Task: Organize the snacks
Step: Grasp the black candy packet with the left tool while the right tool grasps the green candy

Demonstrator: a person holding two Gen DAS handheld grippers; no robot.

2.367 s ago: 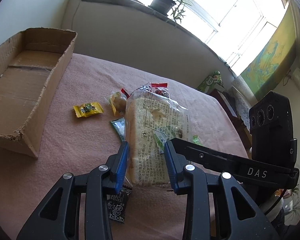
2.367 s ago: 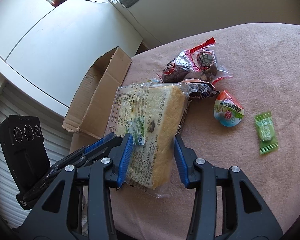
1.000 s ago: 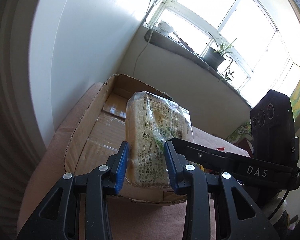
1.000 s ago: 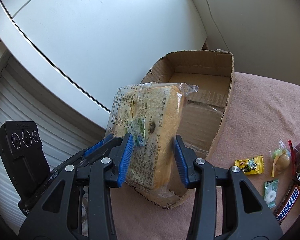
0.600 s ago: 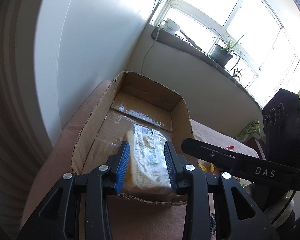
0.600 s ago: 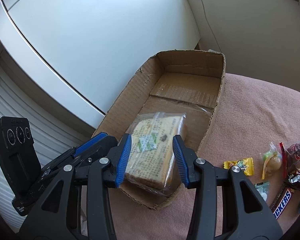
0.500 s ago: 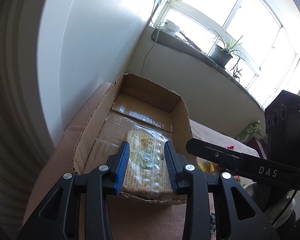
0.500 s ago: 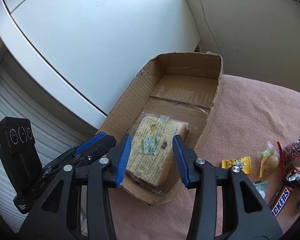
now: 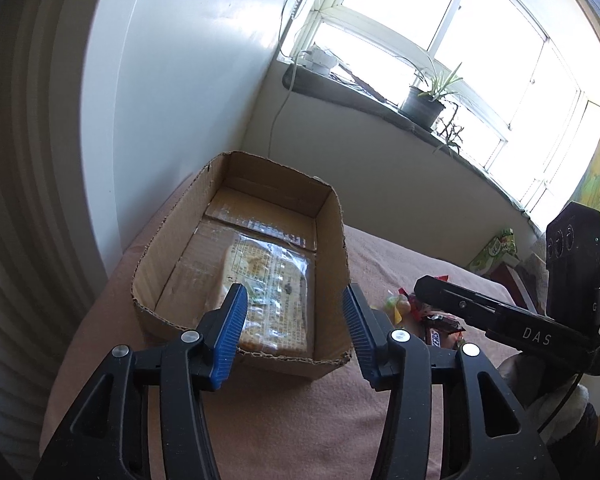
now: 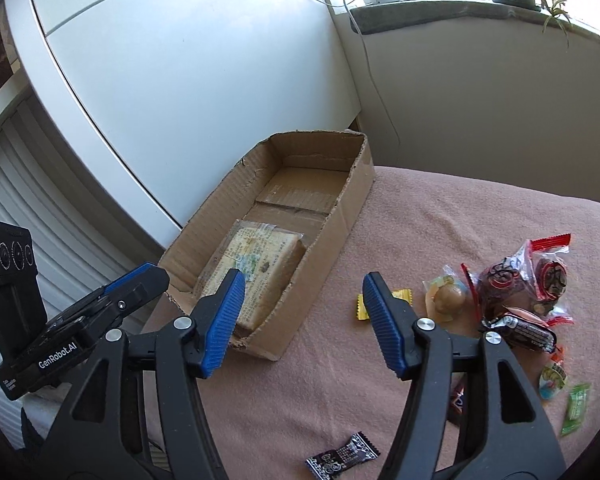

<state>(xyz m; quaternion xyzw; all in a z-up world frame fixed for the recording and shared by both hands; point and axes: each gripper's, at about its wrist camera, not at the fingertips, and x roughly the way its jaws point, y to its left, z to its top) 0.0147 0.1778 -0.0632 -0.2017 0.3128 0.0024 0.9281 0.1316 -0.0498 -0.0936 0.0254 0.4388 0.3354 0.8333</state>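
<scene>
A wrapped bread loaf (image 9: 274, 280) lies flat inside the open cardboard box (image 9: 332, 248) on the pink cloth; it also shows in the right wrist view (image 10: 256, 268) within the box (image 10: 340, 216). My left gripper (image 9: 294, 326) is open and empty, above the box's near end. My right gripper (image 10: 302, 314) is open and empty, over the box's near right corner. Loose snacks lie right of the box: a yellow candy (image 10: 404, 296), a clear-wrapped candy (image 10: 446, 296), a red-edged bag of dark sweets (image 10: 516, 280) and a Snickers bar (image 10: 528, 332).
A black candy wrapper (image 10: 342, 456) lies on the cloth near the front edge. Green candies (image 10: 576, 404) lie at the far right. White cabinet panels stand behind the box. A windowsill with a potted plant (image 9: 424, 104) runs along the back wall.
Both grippers carried the bread loaf from the snack pile to the box, lowered it in, then opened and drew back. The loaf now lies free in the box.
</scene>
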